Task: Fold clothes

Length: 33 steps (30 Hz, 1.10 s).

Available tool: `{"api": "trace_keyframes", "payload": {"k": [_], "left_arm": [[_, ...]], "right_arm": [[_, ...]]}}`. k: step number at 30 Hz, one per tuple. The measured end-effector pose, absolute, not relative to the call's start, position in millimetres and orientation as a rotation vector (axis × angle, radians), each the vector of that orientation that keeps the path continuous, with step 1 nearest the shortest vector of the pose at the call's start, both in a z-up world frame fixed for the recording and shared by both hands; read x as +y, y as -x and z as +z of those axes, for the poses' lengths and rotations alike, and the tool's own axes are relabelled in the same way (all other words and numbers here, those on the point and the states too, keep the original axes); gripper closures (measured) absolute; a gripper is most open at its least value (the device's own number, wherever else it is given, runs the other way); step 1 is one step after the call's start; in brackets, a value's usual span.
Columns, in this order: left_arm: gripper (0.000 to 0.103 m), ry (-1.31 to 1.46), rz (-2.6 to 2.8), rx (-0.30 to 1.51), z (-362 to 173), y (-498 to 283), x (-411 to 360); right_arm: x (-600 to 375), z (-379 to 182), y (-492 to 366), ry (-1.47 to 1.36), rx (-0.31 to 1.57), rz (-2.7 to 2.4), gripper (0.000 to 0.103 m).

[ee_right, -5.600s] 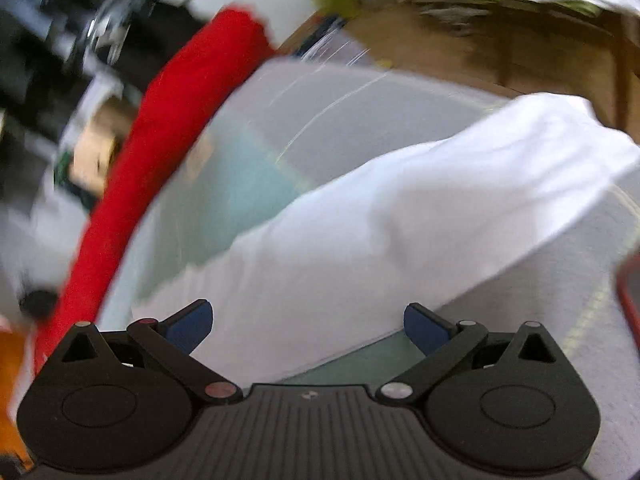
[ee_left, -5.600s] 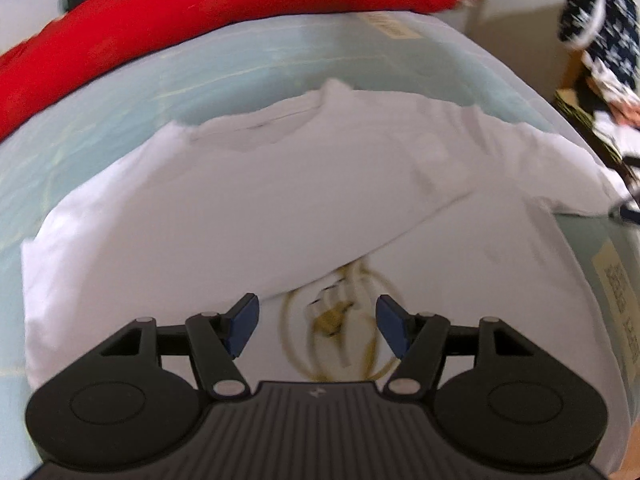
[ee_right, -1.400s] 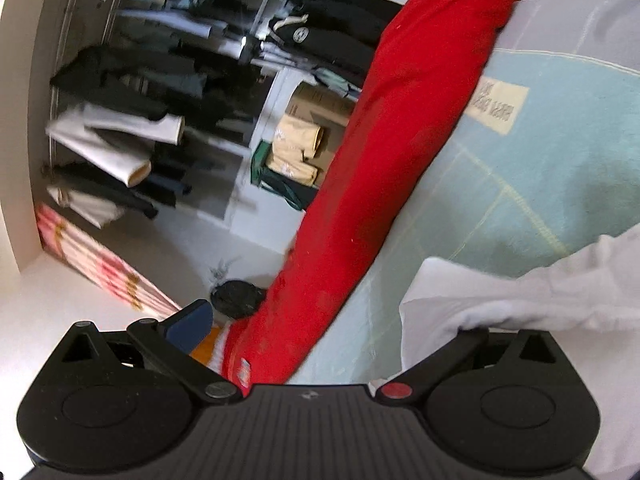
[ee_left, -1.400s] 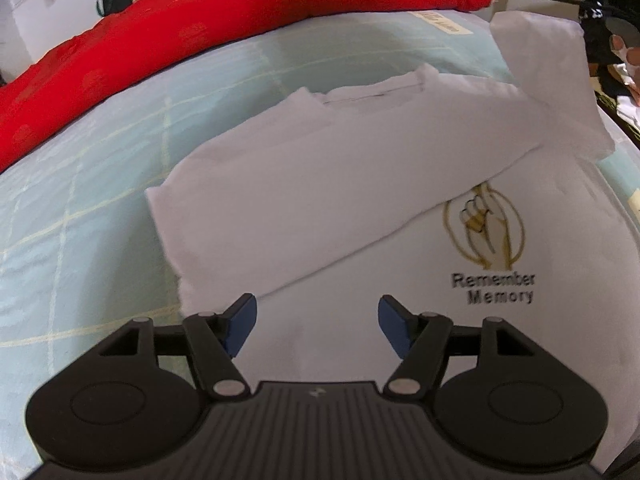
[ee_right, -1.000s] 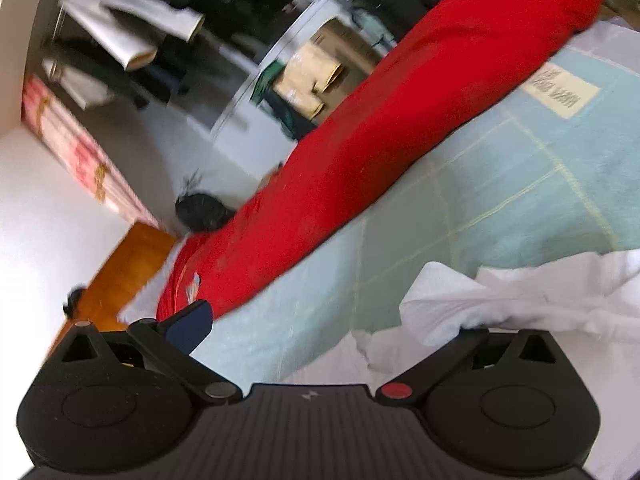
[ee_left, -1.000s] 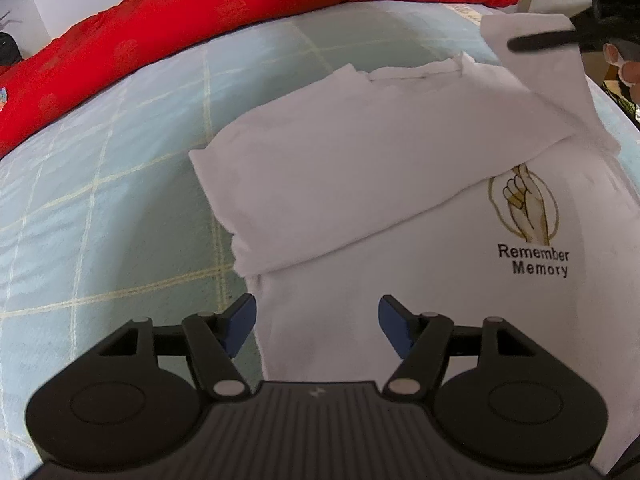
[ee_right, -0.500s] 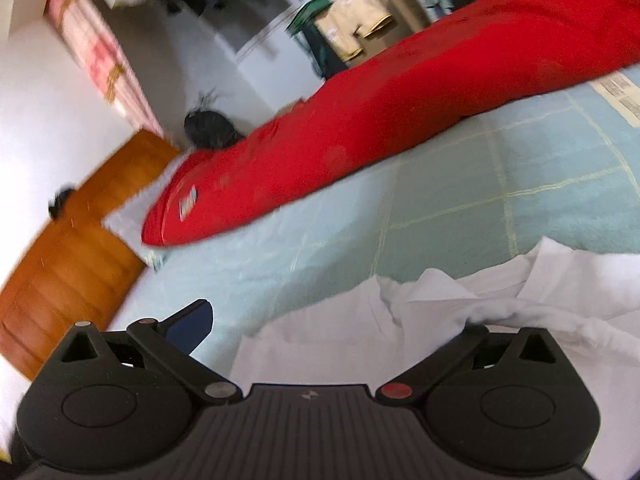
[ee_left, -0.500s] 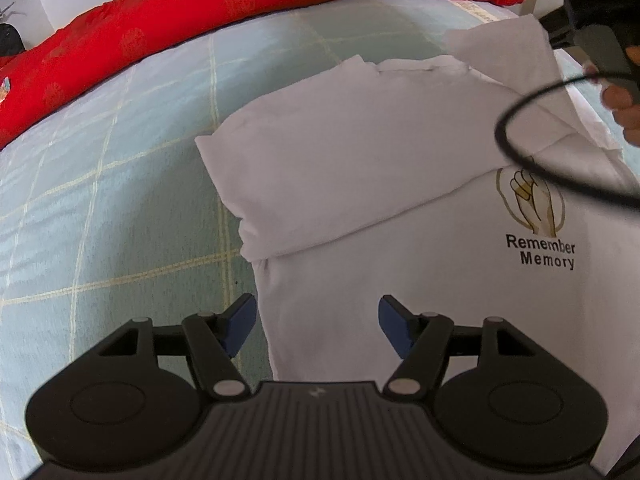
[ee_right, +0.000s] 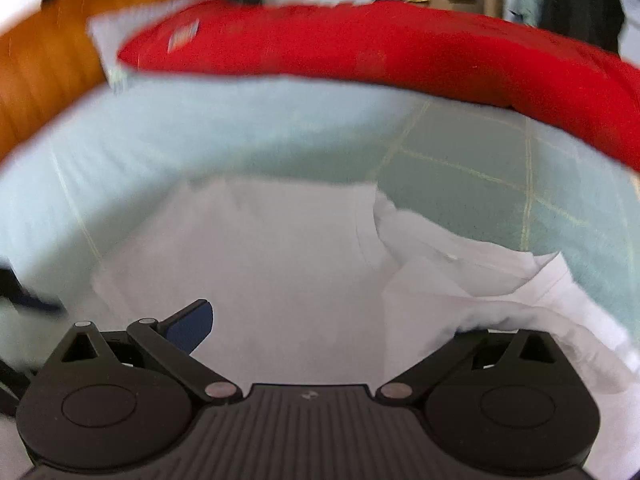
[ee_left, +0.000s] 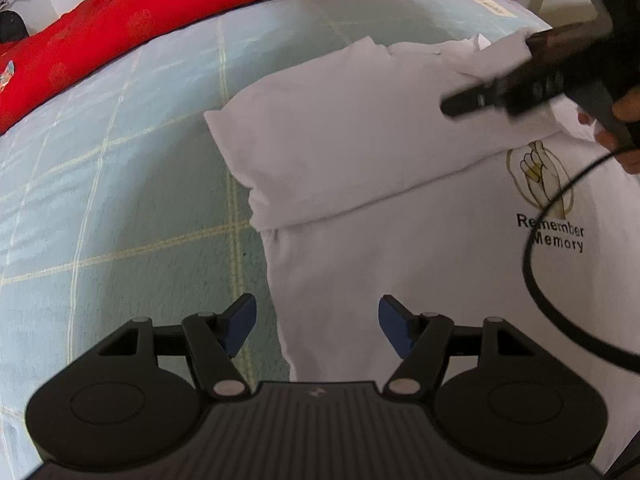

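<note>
Your left fingers [ee_left: 316, 326] stand apart and empty, low over the shirt's [ee_left: 400, 272] near edge on the bed [ee_left: 120, 200]. Its sleeve [ee_left: 340, 136] now lies folded across the chest ahead. Your right fingers [ee_right: 332, 320] have swung over the shirt [ee_right: 260, 272], right sleeve draped on one; whether they grip is unclear.

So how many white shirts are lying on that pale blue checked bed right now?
1: a white cotton T-shirt with a "Remember Memory" print, partly folded, spread over the near part of the pale blue checked bed cover. Others could be hidden outside the views.
</note>
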<state>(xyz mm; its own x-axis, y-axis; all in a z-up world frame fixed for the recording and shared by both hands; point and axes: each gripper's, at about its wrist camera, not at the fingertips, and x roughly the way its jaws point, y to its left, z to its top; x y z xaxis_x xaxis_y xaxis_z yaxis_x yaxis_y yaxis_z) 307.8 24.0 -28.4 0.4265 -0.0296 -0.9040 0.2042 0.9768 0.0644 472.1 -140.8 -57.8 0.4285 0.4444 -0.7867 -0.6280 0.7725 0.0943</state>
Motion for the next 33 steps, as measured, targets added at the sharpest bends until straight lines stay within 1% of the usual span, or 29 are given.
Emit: {"api": "trace_keyframes", "payload": {"k": [3, 7, 13, 16, 22, 24, 27, 33], "left_arm": [[0.034, -0.18, -0.147, 1.127, -30, -306, 25], [0.034, -0.176, -0.14, 1.131, -30, -304, 29], [0.034, -0.164, -0.131, 1.14, -31, -304, 36], [0.034, -0.154, -0.123, 1.147, -30, -301, 41], [0.034, -0.12, -0.109, 1.162, -32, -296, 49], [0.034, -0.127, -0.109, 1.162, -32, -294, 50], [0.034, -0.127, -0.105, 1.167, -34, -291, 54], [0.034, -0.103, -0.079, 1.175, -37, -287, 64]], "right_arm": [[-137, -67, -464, 0.322, 0.942, 0.671, 0.0], [-151, -67, -459, 0.236, 0.999, 0.665, 0.0], [-209, -65, -464, -0.176, 1.07, 0.615, 0.0], [-241, -70, -468, -0.392, 1.058, 0.552, 0.0], [-285, -86, -480, -0.794, 0.947, 0.43, 0.0], [-286, -86, -482, -0.853, 0.903, 0.434, 0.0], [-273, -78, -484, -0.849, 0.871, 0.496, 0.0], [-226, -62, -484, -0.712, 0.897, 0.642, 0.0]]}}
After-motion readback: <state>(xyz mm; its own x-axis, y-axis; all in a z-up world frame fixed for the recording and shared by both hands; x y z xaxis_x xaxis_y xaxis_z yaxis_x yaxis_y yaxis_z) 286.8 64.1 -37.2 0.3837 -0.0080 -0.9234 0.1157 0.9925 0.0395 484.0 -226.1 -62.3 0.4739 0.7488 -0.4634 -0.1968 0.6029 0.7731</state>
